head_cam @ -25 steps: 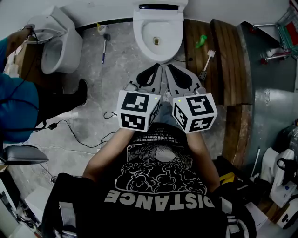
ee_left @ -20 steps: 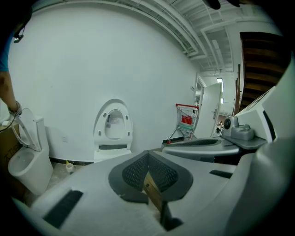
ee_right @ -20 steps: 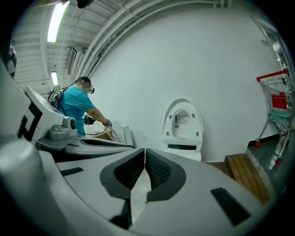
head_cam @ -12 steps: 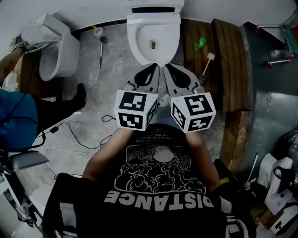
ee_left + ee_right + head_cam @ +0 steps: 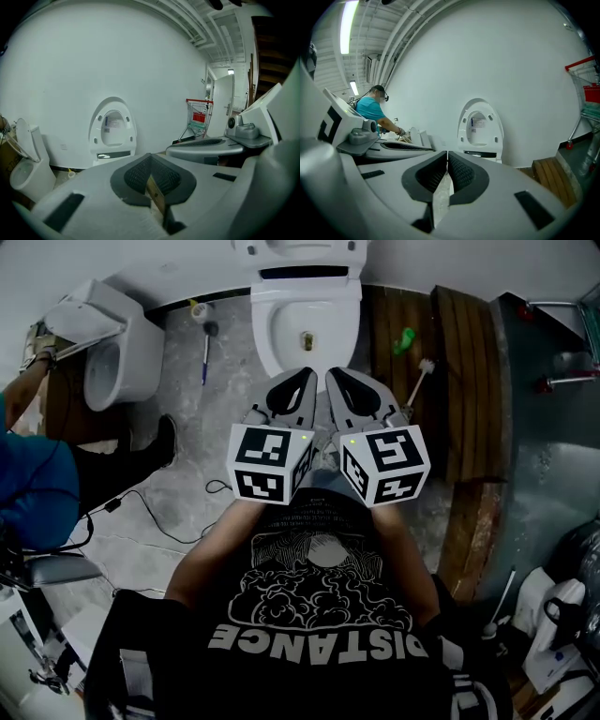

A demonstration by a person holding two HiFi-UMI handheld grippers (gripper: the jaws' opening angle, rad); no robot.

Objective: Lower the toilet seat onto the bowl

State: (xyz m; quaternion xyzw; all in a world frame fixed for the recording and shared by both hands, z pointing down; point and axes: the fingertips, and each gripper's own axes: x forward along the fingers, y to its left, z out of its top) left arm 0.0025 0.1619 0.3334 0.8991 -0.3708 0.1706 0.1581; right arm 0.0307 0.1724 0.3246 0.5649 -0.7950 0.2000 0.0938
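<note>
A white toilet bowl [image 5: 281, 334] stands at the top middle of the head view. Its seat [image 5: 112, 126] is raised upright against the wall, and it also shows as the seat [image 5: 479, 129] ahead in the right gripper view. My left gripper [image 5: 307, 381] and right gripper [image 5: 334, 381] are held side by side just short of the bowl's front rim. Both are shut with nothing between the pads. In its own view the left gripper [image 5: 150, 159] points at the raised seat, as does the right gripper [image 5: 446, 157].
A second toilet [image 5: 108, 338] stands at the left, with a person in a teal top [image 5: 28, 474] beside it. A toilet brush [image 5: 206, 338] lies left of the bowl. Wooden pallets [image 5: 459, 381] with a white brush [image 5: 417, 376] lie to the right. Cables [image 5: 150, 507] cross the floor. A red cart [image 5: 199, 117] stands further off.
The toilet has come nearer to both grippers in the head view; the tips now nearly reach the bowl's front rim. Both grippers stay shut.
</note>
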